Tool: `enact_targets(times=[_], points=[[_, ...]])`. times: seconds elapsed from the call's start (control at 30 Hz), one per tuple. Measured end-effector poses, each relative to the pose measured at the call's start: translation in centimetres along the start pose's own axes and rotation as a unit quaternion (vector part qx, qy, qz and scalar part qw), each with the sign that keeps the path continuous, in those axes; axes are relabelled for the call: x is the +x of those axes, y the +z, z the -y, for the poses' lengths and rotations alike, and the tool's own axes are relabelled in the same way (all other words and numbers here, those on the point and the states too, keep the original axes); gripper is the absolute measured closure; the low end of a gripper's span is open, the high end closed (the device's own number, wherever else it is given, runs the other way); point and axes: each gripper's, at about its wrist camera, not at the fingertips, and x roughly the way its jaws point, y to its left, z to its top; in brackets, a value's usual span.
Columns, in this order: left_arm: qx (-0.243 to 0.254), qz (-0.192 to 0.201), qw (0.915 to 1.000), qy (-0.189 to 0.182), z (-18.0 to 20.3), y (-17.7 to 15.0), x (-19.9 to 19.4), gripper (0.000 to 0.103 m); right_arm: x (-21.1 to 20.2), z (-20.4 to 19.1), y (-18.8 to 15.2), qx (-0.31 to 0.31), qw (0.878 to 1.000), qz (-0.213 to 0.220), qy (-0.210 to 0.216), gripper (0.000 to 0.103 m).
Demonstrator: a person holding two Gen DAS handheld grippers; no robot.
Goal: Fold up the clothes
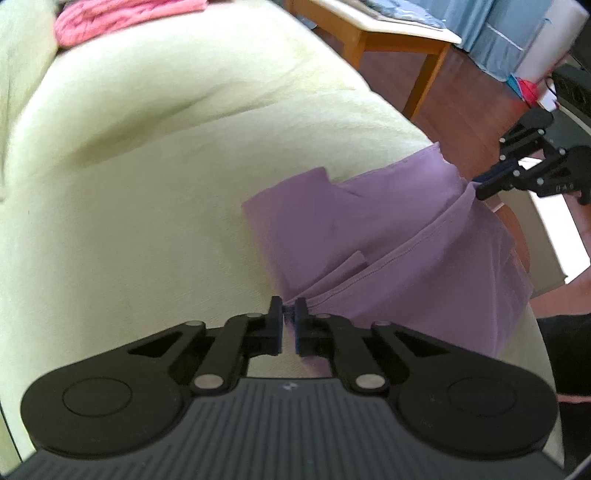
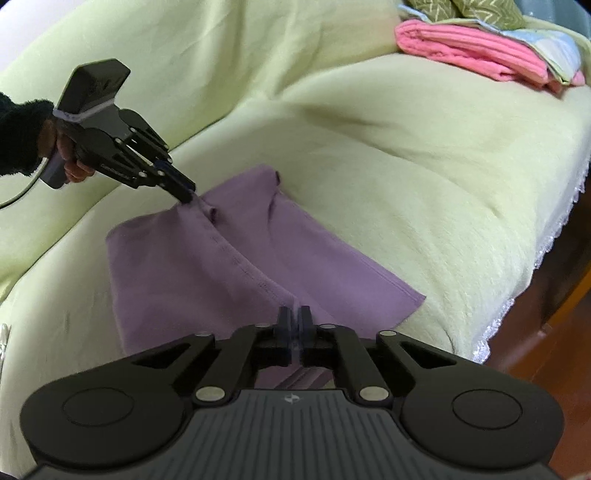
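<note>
A purple garment (image 1: 388, 240) lies partly folded on a pale green sofa cover (image 1: 147, 184); it also shows in the right wrist view (image 2: 221, 258). My left gripper (image 1: 290, 308) is shut on one end of the garment's hem edge and shows in the right wrist view (image 2: 186, 195). My right gripper (image 2: 294, 314) is shut on the other end of that hem and shows in the left wrist view (image 1: 480, 186). The hem is stretched taut between the two grippers, lifted a little above the rest of the garment.
Folded pink cloth (image 2: 472, 51) and patterned cushions (image 2: 480, 11) sit at the far end of the sofa (image 2: 406, 147). A wooden table (image 1: 388, 37) stands on the reddish floor (image 1: 461, 103) beside the sofa. The sofa's lace-trimmed front edge (image 2: 535, 266) is to the right.
</note>
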Motion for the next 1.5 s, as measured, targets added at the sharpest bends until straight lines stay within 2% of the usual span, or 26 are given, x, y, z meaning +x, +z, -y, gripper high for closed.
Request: enact_targets(times=[0.1, 0.23, 0.33, 0.5, 0.83, 1.0, 1.1, 1.17, 1.23, 1.3, 1.43, 1.5], points=[[0.012, 0.009, 0.9999, -0.006, 0.3, 0.4, -0.5, 0.101, -0.8, 0.2, 0.2, 0.019, 1.0, 0.02, -0.002, 0.1], [0.009, 0.031, 0.9995, 0.005, -0.3, 1.2, -1.2, 0.101, -1.6, 1.2, 0.5, 0.053, 0.997, 0.05, -0.024, 0.101], [0.004, 0.053, 0.9985, 0.011, -0.9, 2.3, -1.4, 0.101, -1.7, 1.8, 0.8, 0.064, 0.995, 0.058, -0.044, 0.101], [0.034, 0.066, 0.997, 0.02, -0.6, 3.9, -0.3, 0.101, -1.7, 2.3, 0.7, 0.073, 0.992, 0.066, -0.074, 0.101], [0.023, 0.063, 0.997, 0.037, -1.9, 4.9, 1.9, 0.101, 0.0, 4.5, 1.1, 0.116, 0.987, 0.06, -0.093, 0.101], [0.022, 0.05, 0.9973, 0.05, -1.8, 4.8, 3.4, 0.101, 1.9, 5.1, 0.6, 0.113, 0.989, 0.018, -0.099, 0.101], [0.033, 0.046, 0.9963, 0.065, -1.3, 4.8, 4.3, 0.1, 2.2, 4.6, 0.6, 0.096, 0.989, 0.013, -0.11, 0.101], [0.026, 0.044, 0.9961, 0.072, -1.4, 4.9, 4.0, 0.095, 2.1, 4.3, 0.8, 0.096, 0.989, 0.012, -0.113, 0.098], [0.023, 0.044, 0.9945, 0.093, -1.5, 4.8, 3.3, 0.095, 1.8, 4.3, 0.9, 0.107, 0.988, 0.009, -0.114, 0.078], [0.013, 0.045, 0.9923, 0.114, -1.9, 4.6, 2.3, 0.095, 1.3, 4.3, 1.0, 0.118, 0.986, 0.014, -0.119, 0.071], [-0.013, 0.067, 0.9917, 0.109, -1.7, 4.4, -0.3, 0.096, -0.3, 4.3, 0.8, 0.143, 0.973, 0.025, -0.178, 0.071], [-0.008, 0.077, 0.9932, 0.087, -0.9, 4.4, -0.7, 0.095, -0.8, 3.3, 0.8, 0.134, 0.973, 0.047, -0.183, 0.071]])
